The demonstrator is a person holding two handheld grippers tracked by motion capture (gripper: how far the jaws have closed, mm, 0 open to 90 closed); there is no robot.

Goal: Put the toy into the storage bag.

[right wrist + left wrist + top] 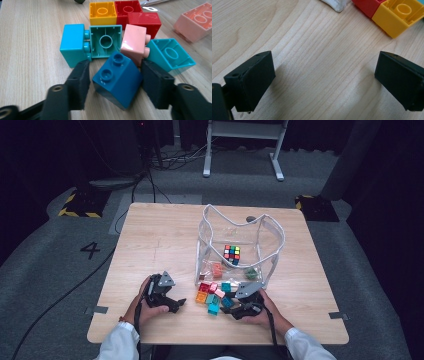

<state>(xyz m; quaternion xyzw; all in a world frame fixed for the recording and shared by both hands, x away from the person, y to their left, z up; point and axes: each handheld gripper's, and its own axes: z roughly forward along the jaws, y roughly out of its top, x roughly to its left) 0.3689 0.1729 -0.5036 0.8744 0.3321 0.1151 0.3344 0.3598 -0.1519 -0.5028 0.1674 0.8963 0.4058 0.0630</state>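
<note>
A dark blue brick [117, 80] lies tilted on the wooden table [160, 240], at the near edge of a pile of bricks [212, 296]. My right gripper [115, 66] is open, with one jaw on each side of this brick; a narrow gap shows at the left jaw. Around it lie a cyan brick [73, 43], a teal brick [106, 41], a pink brick [133, 43] and another teal brick [170, 56]. My left gripper [324, 57] is open over bare wood, with a yellow brick [398, 15] and a red brick [367, 5] beyond it. In the high view the left gripper [176, 306] is left of the pile and the right gripper [229, 306] is at its right.
A clear plastic bag [272, 227] with white trim stands open behind the pile. It holds a Rubik's cube [231, 254], a salmon brick [216, 269] and a green brick [250, 272]. The left half of the table is bare wood. Dark floor with cables surrounds the table.
</note>
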